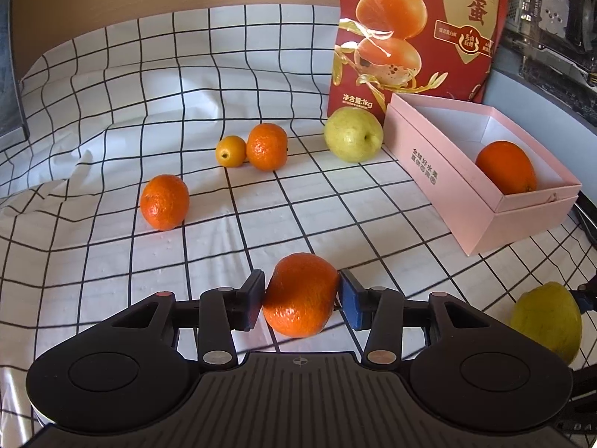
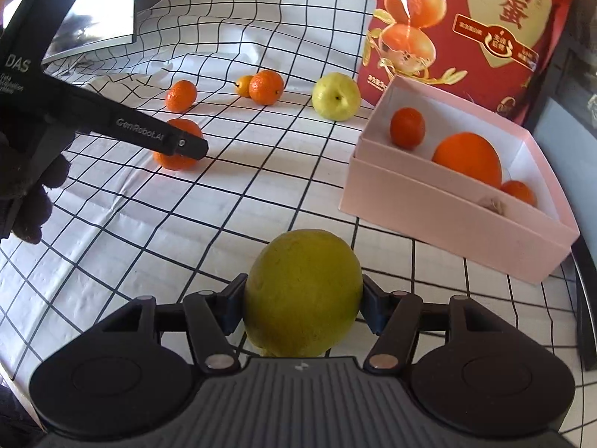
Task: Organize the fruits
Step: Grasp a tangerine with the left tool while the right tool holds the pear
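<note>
The left gripper (image 1: 301,300) has an orange (image 1: 300,295) between its jaws w/ a small gap, not squeezing, & the right gripper (image 2: 303,304) hugs a big lemon (image 2: 303,293); both look round, firm, rolly, so grab the fat middle.

Red bag (image 1: 421,30) cut off at top edge. Pink box (image 2: 440,220) wall hides lower parts of fruit inside. Beige lump (image 2: 494,203) in box unidentifiable.

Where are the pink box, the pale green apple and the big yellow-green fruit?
pink box (image 2: 429,216), right wrist view, on its near outer wall.
pale green apple (image 1: 352,134), left wrist view, on its front.
yellow-green fruit (image 2: 302,291), right wrist view, mid-surface, between the right tool's fingers.
</note>
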Demonstrator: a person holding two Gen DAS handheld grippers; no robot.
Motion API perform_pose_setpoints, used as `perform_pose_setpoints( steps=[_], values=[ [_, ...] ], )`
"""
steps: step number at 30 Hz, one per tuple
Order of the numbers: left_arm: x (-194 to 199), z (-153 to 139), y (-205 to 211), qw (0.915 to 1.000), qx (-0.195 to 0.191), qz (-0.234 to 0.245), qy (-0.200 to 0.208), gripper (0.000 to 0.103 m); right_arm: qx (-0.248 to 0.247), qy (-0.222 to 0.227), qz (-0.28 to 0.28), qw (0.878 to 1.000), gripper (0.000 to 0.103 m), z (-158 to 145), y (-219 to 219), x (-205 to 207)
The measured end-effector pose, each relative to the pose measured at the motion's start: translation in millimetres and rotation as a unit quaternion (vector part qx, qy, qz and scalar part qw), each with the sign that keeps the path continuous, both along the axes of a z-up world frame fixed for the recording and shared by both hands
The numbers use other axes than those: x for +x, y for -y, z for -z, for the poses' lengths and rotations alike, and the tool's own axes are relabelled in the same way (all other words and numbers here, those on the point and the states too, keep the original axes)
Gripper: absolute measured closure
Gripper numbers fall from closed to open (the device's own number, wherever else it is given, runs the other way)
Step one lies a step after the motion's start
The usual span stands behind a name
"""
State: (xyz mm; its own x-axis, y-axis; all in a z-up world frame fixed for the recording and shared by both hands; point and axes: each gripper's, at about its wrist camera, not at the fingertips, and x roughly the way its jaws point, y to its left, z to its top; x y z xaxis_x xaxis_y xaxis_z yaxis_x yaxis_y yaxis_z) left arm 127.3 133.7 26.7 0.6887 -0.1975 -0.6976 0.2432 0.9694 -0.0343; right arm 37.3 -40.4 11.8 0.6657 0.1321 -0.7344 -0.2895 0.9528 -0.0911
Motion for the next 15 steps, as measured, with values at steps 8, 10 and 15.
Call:
perform_pose_setpoints(
  steps=[8, 10, 15],
  values=[
    [-28.5, -6.0, -6.1, 0.9995, -0.028, 0.011, -0.008, 0.057, 0.002, 0.0, -0.001, 1.0, 0.041, 0.8, 0.7, 0.8],
    [-36.8, -6.6, -5.6, 0.9992, -0.037, 0.01, -0.011, 0.057, 0.003, 0.0, -0.002, 1.0, 0.041, 1.1, 0.3, 1.7],
    [-44.7, -4.2, 1.5, 0.9993, -0.032, 0.016, -0.011, 0.056, 0.007, -0.004, -0.003, 1.0, 0.041, 0.7, 1.7, 2.0]
  ],
)
